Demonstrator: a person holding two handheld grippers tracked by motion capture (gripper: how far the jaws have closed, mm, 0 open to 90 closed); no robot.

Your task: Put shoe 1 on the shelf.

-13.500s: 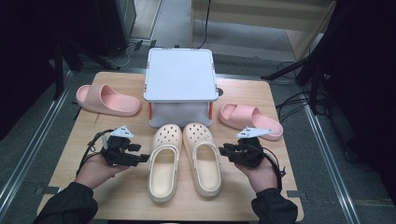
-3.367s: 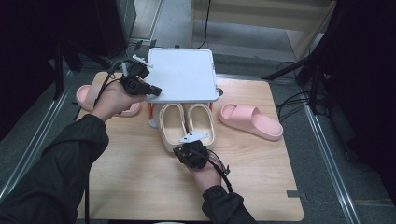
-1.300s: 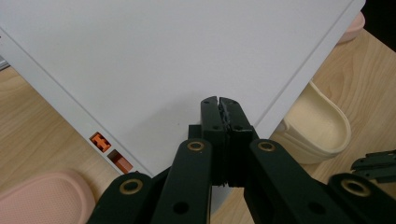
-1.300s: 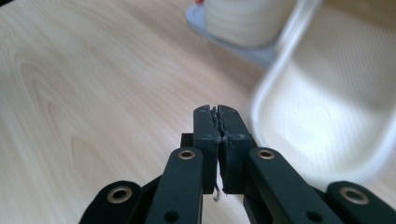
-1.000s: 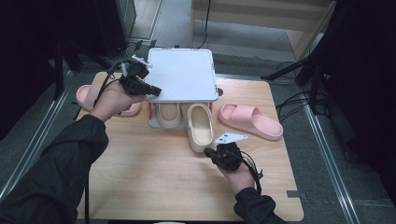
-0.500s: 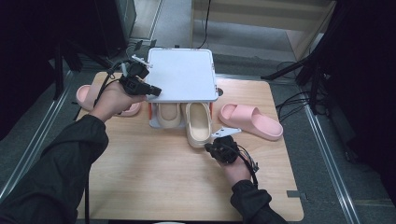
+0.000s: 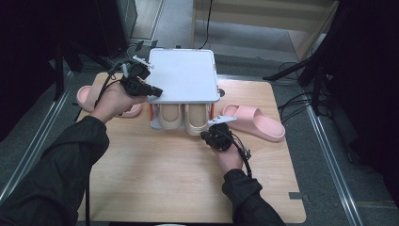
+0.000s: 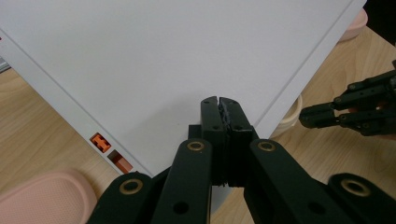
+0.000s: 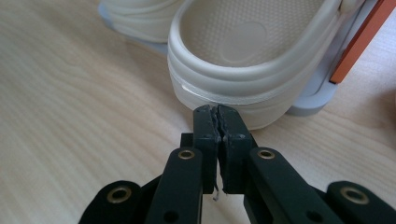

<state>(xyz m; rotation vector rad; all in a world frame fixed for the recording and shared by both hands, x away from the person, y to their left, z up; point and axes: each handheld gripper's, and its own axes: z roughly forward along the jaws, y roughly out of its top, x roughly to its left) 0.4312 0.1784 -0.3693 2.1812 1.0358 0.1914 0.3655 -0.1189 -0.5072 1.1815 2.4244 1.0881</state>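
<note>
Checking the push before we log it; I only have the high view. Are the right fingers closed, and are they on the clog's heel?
Observer: In the right gripper view, the right gripper is shut with nothing between the fingers. Its tips are right up against the heel of the nearer beige clog.
Operator: Is the clog on the table or on the rack?
Observer: A grey base plate shows under the heel, with an orange post beside it.
Operator: And the left?
Observer: In the left gripper view, the left gripper is shut and empty. It lies over the white top panel, near its corner.
</note>
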